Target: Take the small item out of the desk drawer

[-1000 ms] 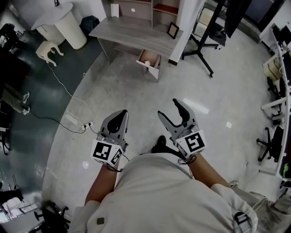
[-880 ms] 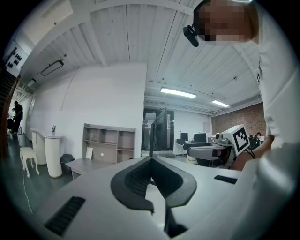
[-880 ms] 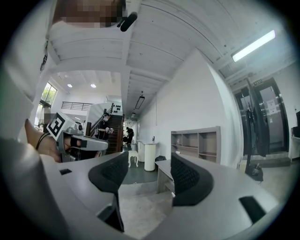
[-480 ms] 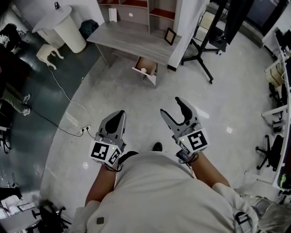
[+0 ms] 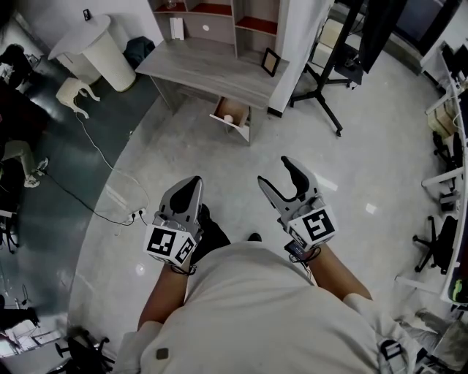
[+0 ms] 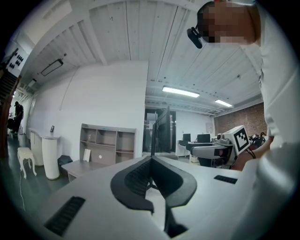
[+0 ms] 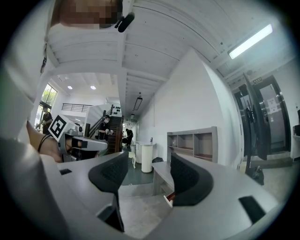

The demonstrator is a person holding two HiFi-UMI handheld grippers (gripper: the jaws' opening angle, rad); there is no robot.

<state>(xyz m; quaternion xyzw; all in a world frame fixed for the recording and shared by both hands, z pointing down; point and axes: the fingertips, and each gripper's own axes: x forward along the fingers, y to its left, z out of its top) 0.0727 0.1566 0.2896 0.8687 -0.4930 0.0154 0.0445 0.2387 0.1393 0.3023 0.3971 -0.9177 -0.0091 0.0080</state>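
left gripper (image 5: 195, 181): its two jaws are pressed together, with nothing between them. It is held low in front of the person and points toward the desk.
right gripper (image 5: 274, 173): its jaws are spread apart, and only the floor shows between them. It is next to the left gripper but does not touch it.
desk (image 5: 212, 62): grey wood, across the floor, well apart from both grippers.
drawer (image 5: 241, 112): pulled open, under the front edge of the desk, toward its right end.
small item (image 5: 228, 118): a little white round thing lying inside the open drawer. It is too small to tell what it is.
shelf (image 5: 212, 14): stands at the back of the desk.
picture frame (image 5: 272, 61): small and dark, on the right end of the desk.
white bin (image 5: 110, 47): tall and round, to the left of the desk.
white stool (image 5: 75, 89): small, near the white bin.
cable (image 5: 102, 146): thin, lying on the floor on the left.
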